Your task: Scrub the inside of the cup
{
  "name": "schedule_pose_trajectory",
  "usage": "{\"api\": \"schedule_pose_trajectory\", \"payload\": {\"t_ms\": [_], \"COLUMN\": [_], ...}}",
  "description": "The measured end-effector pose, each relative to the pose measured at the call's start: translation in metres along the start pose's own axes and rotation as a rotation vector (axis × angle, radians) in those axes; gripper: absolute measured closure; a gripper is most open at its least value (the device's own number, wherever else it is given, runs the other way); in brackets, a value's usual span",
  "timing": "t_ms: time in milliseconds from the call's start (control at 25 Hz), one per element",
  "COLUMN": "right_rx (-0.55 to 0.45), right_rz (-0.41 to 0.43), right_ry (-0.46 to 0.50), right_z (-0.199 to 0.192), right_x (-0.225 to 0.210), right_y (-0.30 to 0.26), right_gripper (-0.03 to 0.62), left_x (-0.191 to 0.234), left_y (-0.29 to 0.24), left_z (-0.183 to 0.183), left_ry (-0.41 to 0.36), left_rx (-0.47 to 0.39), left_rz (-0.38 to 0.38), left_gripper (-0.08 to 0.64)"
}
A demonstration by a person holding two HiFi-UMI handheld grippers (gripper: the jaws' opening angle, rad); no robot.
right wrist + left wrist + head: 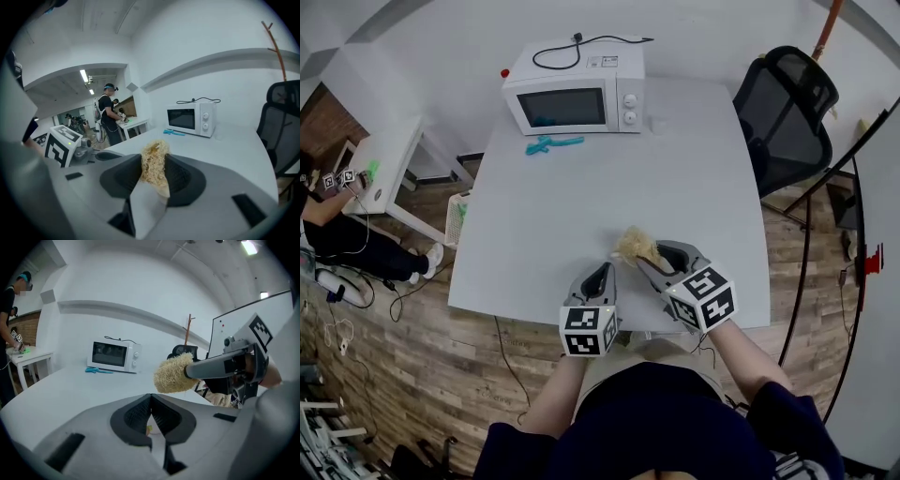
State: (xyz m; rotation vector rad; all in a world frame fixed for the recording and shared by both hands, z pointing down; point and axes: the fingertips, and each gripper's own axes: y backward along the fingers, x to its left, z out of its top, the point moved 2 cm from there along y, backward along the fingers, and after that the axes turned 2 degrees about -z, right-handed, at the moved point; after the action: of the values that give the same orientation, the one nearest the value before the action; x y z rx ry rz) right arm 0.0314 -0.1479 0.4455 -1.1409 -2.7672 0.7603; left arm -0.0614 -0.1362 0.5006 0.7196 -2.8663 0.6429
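Straw-coloured fibrous scrubber (635,246), clamped in the right gripper (652,264), juts left and far, just right of the closed left gripper (602,274); no cup in sight.

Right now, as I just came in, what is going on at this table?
A person stands at a white table with a hand-held gripper in each hand. The right hand-held gripper is closed on a straw-coloured scrubber, held above the near edge of the table. The left hand-held gripper is beside it, shut and holding nothing. No cup shows in any view. A microwave stands at the far end of the table.
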Motion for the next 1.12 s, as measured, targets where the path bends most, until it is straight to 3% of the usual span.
{"api": "schedule_pose_trajectory", "payload": {"t_ms": [560,1120], "right_rx": [-0.174,-0.251], "right_rz": [-0.135,-0.196], "right_ry": [-0.170,-0.257], "right_z": [-0.021,-0.059], "right_x": [0.073,0.155], "right_y": [0.064,0.125], "right_gripper": [0.434,0.434], "left_x": [-0.026,-0.050], "left_y": [0.080,0.166], "left_z": [-0.005,-0.036], "left_ry": [-0.002,0.003], "left_rx": [0.030,0.043], "left_rz": [-0.136,-0.187], "left_gripper": [0.541,0.541]}}
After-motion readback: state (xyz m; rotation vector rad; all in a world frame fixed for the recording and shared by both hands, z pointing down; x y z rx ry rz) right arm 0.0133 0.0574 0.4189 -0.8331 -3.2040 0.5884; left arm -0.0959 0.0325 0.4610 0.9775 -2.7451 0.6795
